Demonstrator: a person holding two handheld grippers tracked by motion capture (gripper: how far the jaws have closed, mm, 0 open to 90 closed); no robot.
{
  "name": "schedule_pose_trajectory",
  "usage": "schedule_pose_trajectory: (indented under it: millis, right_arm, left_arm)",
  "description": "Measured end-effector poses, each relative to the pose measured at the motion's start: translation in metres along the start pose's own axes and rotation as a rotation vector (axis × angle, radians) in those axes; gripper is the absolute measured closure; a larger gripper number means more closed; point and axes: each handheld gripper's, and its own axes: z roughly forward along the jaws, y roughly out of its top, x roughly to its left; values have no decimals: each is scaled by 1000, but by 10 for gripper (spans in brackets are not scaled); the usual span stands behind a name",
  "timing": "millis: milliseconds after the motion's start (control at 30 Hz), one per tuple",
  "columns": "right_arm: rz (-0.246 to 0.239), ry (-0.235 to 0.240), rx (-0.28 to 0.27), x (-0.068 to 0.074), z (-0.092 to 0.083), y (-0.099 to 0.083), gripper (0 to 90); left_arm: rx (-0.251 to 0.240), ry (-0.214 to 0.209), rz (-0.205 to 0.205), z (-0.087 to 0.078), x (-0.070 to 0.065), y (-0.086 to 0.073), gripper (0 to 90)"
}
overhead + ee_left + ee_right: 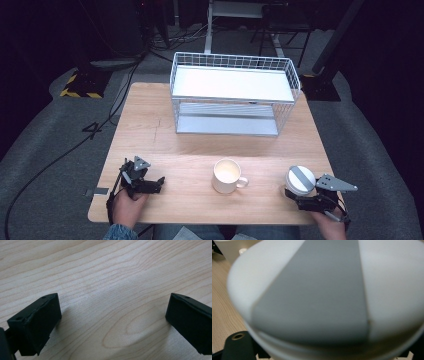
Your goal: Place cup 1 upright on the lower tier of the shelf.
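Observation:
A white round container (pixel 300 179) with a grey stripe across its lid stands near the table's front right edge. My right gripper (pixel 296 197) sits at its near side, and the jaws hug its body, shut on it. In the right gripper view the container (pixel 312 290) looms very close, with one black finger (pixel 237 345) pressed against its lower left side. A white mug (pixel 227 175) stands at front centre, handle to the right. My left gripper (pixel 158 183) rests low at the front left, open, with bare wood between its jaws (pixel 112 320).
A white wire rack (pixel 232 95) with two shelves stands at the back of the wooden table (pixel 150 135). Bare wood lies between the rack and the mug. Dark floor, cables and stands surround the table.

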Motion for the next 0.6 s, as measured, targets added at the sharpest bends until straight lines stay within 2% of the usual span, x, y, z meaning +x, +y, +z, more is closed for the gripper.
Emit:
schedule_pose_trajectory:
  millis: [333,600]
  right_arm:
    - [-9,10,-45,3,-4,6,187]
    - [-23,18,-65,5,-3,21,187]
  left_arm:
    - [0,0,1,0,0,0,6]
    - [1,0,1,0,0,0,6]
